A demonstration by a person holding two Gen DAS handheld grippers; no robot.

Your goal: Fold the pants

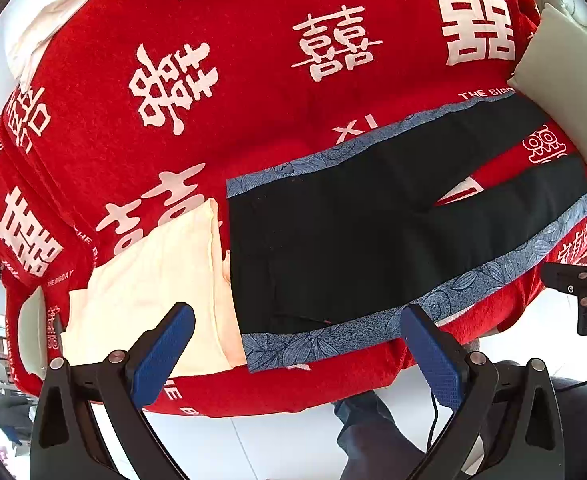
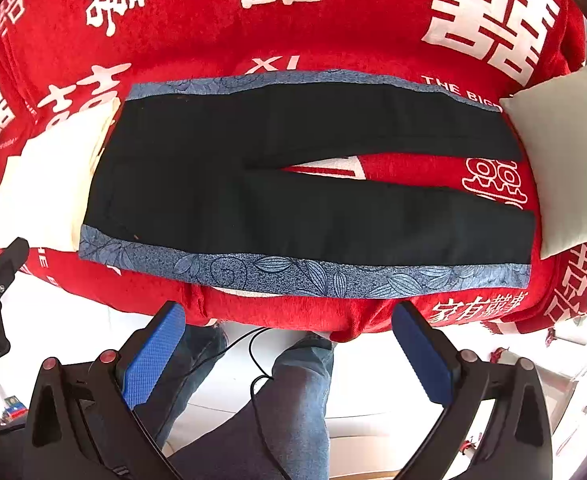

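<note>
The pants (image 2: 305,184) lie flat and unfolded along the near edge of the red-covered surface (image 2: 333,40), long axis running left to right, waistband to the left, legs to the right. The left gripper (image 1: 297,356) hangs nearest the waistband, the right gripper (image 2: 289,352) off the near leg's patterned side stripe (image 2: 293,276). Both have fingers apart, holding nothing.

Pants (image 2: 293,184) are lying flat on the blanket (image 2: 333,32), sitting between a folded cloth (image 2: 45,184) at the waist and a pillow (image 2: 565,160) at the cuffs.
</note>
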